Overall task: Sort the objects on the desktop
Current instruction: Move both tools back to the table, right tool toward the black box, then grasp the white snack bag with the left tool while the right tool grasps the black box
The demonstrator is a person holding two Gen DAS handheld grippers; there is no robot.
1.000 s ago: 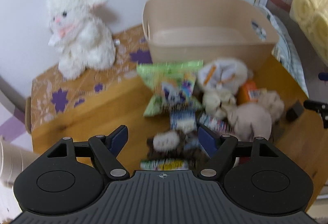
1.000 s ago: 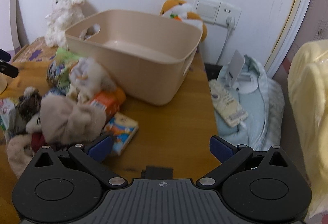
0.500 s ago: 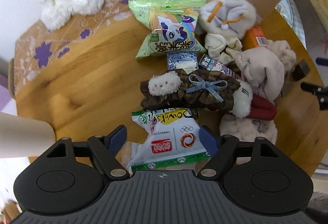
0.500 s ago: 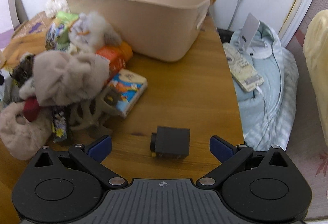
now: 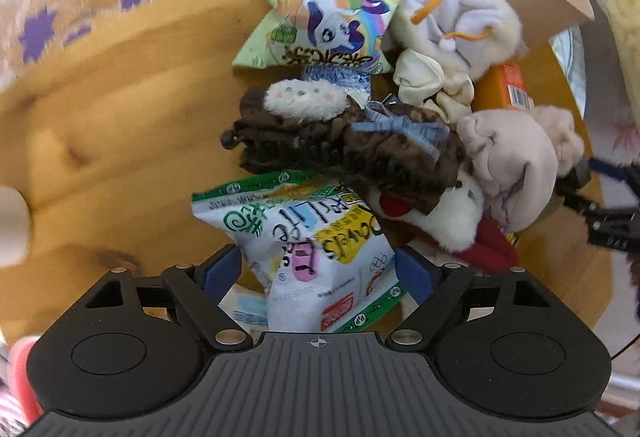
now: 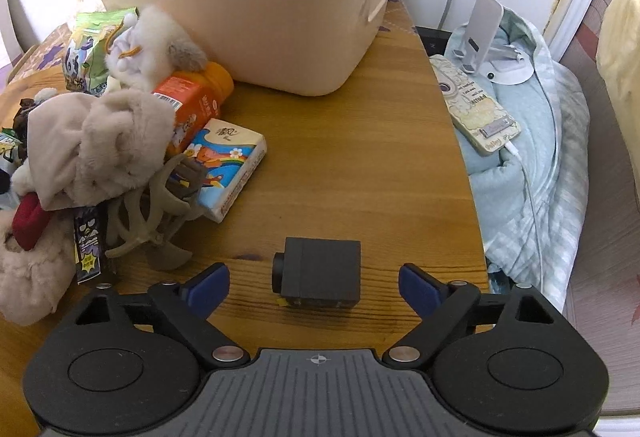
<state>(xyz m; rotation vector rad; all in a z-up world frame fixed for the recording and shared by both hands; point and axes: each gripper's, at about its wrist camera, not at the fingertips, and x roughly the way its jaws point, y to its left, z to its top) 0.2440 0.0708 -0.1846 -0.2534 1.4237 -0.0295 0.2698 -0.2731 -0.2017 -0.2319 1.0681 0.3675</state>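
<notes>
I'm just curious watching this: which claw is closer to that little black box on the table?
Right. The right claw is open with the black box between its fingers. The left claw sits over at the white snack bag, across the pile.

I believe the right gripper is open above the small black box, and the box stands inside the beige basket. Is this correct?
Not entirely. The right gripper is open above the small black box, but the box stands on the wooden table, in front of the beige basket, not inside it. The right wrist view shows this.
</notes>
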